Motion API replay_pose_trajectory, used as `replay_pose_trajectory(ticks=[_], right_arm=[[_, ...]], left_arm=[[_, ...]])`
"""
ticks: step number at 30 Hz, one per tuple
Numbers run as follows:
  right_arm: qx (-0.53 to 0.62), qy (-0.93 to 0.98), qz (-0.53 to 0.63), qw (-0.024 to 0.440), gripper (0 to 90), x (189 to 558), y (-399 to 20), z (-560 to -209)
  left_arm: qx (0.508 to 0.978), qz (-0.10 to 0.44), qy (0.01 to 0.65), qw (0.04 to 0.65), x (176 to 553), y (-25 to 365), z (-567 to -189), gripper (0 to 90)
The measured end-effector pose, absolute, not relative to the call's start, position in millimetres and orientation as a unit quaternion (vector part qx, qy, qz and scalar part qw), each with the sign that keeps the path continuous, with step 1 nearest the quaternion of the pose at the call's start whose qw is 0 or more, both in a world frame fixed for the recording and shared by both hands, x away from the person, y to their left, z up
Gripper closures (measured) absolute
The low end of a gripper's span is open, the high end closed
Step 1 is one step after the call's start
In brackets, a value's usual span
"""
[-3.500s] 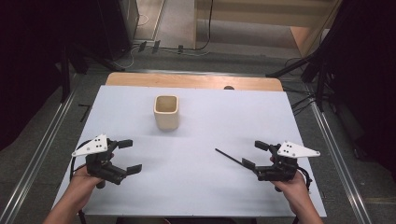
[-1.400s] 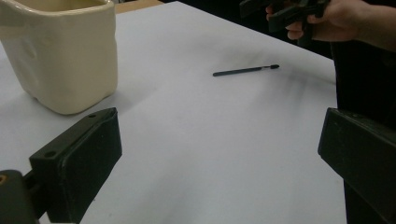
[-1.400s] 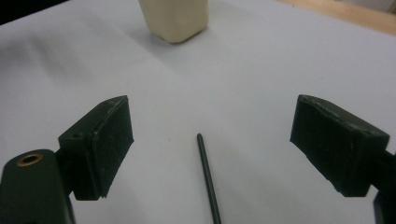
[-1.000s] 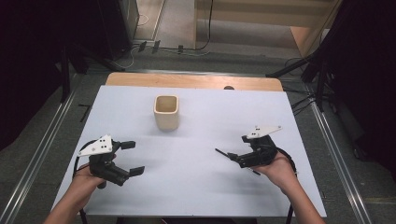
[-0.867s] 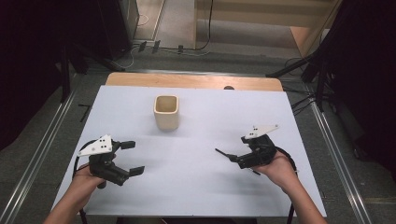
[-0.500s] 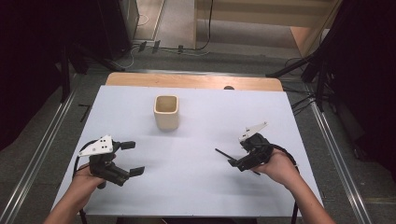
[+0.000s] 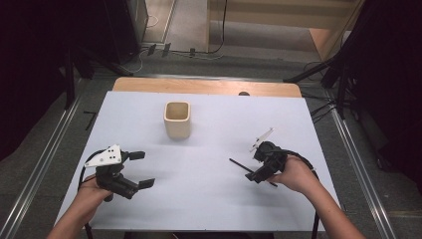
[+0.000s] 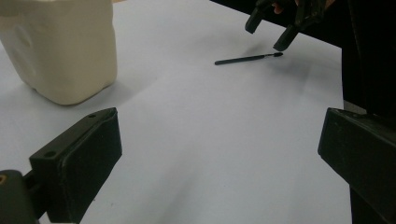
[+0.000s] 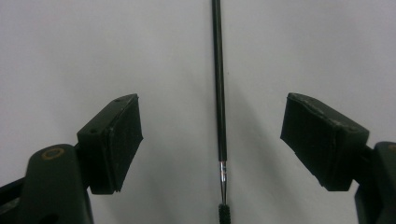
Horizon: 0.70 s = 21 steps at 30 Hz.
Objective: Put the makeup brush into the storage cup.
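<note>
White tabletop (image 7: 209, 189): your right gripper (image 9: 212, 144), jaws spread, straddles the thin black brush (image 9: 218, 93), ungrasped; left gripper (image 7: 134, 169) spread, idle; cup (image 7: 177, 119) apparently awaits.

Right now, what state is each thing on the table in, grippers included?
Cream square cup: upright, open top, untouched.
Thin black brush: lying flat on the table, between the right gripper's jaws, not gripped.
Left gripper: open, holding nothing.
Right gripper: open, straddling the brush.
</note>
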State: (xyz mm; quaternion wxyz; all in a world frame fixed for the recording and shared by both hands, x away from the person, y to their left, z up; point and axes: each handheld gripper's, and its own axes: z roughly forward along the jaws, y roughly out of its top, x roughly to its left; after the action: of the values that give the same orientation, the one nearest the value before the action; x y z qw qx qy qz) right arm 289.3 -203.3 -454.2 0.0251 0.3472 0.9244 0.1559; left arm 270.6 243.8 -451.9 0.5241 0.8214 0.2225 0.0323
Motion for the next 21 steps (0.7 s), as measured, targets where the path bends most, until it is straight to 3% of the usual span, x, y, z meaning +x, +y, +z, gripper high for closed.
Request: replay_pose_trajectory(ticks=[9, 21], right_arm=[[0.332, 0.939, 0.093, -0.004, 23.0, 292.4, -197.5, -458.2], [0.321, 0.946, 0.05, -0.006, 29.8, 299.0, -193.2, -456.8]], left_arm=[[0.822, 0.032, 0.221, 0.524, 270.5, 243.2, -452.2, 0.0], [0.824, 0.031, 0.219, 0.522, 270.3, 243.0, -452.3, 0.0]])
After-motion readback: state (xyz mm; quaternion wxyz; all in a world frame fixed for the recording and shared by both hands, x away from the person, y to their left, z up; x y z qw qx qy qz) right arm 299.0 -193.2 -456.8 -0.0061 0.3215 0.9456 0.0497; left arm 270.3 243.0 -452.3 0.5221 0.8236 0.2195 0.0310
